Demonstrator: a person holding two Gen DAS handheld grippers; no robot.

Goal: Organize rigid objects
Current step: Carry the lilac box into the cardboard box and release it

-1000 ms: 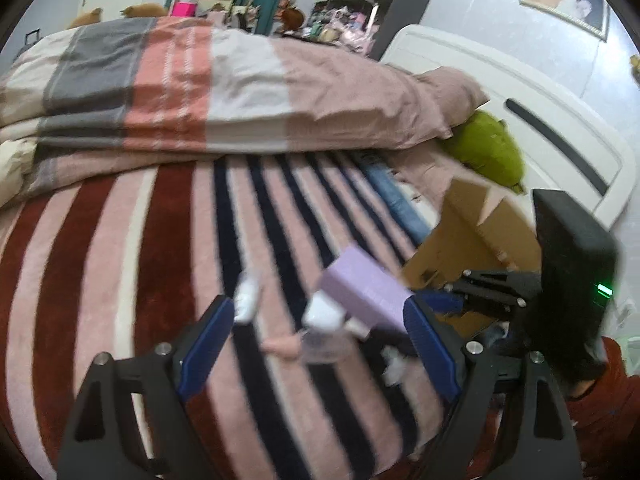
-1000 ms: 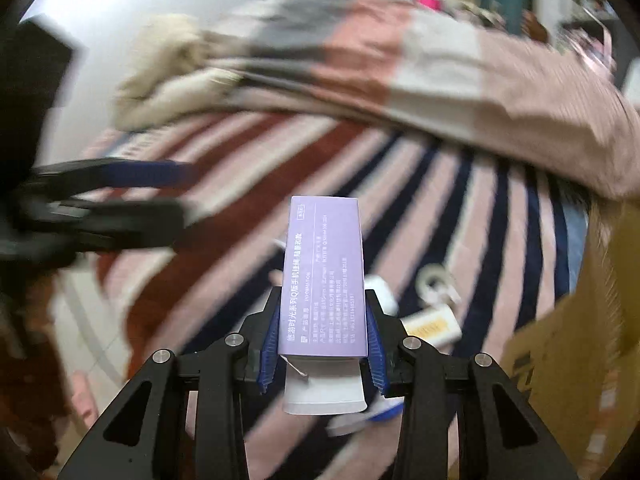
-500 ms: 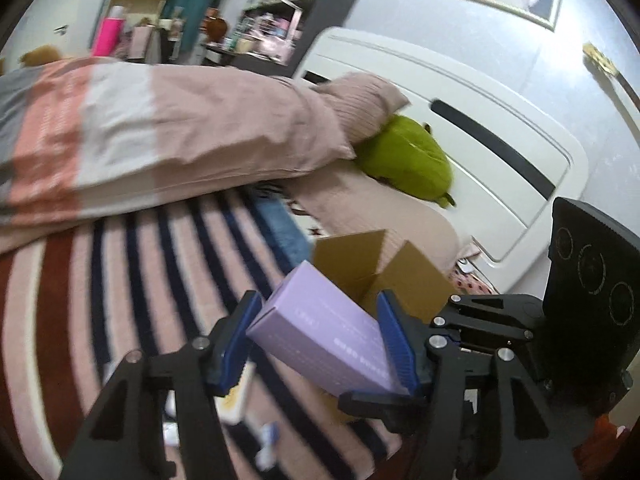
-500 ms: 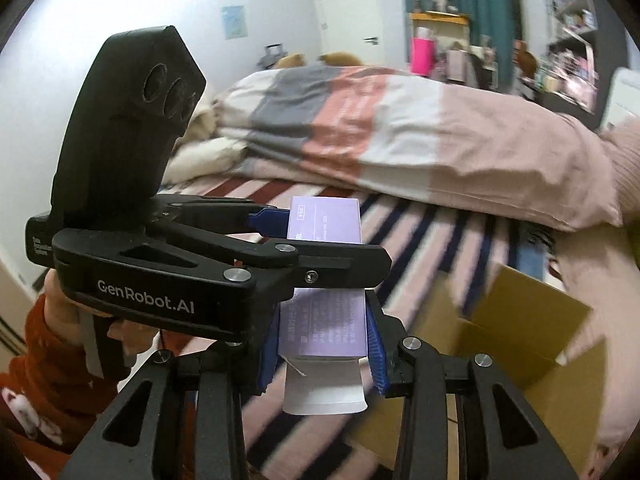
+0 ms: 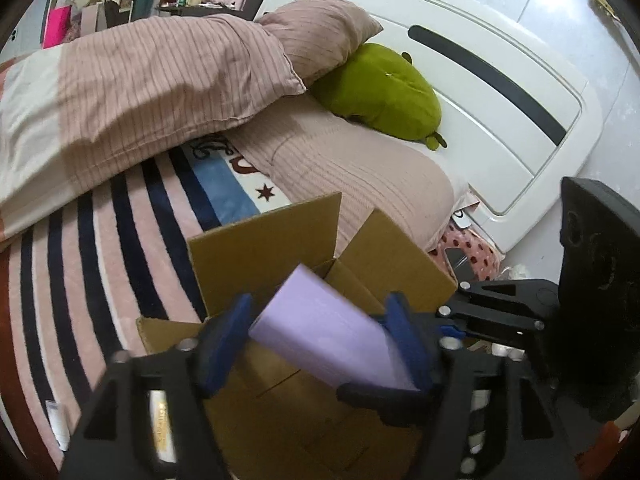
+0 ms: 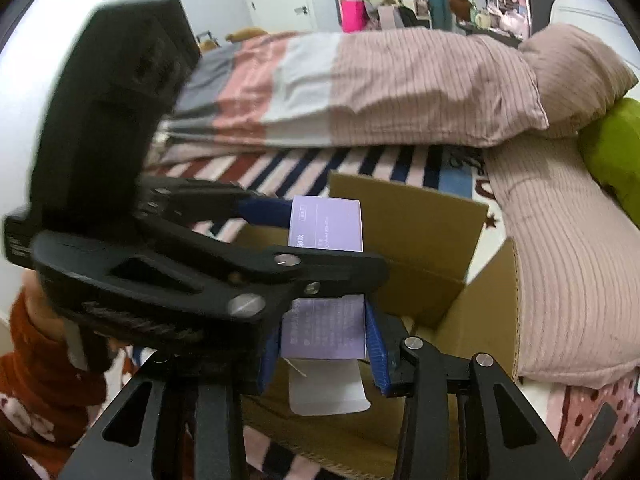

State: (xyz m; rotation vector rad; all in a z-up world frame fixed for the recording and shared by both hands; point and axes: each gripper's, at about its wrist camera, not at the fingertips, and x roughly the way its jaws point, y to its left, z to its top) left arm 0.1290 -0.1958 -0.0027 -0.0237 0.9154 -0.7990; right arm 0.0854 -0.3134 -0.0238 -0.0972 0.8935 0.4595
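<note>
Risk: purple box point(image 6: 326, 320) dropping outside cardboard carton point(image 6: 424, 236). Right gripper point(image 6: 324, 344) easing open, pads touching box; left gripper point(image 5: 320, 340) opening, straddling box without contact.

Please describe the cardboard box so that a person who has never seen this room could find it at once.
Start at the white headboard and the green plush toy lying against it. Just below them a pink ribbed pillow lies on the striped blanket, and the cardboard box stands beside that pillow. It is the only brown, stiff thing there, with its flaps open upward.
</note>
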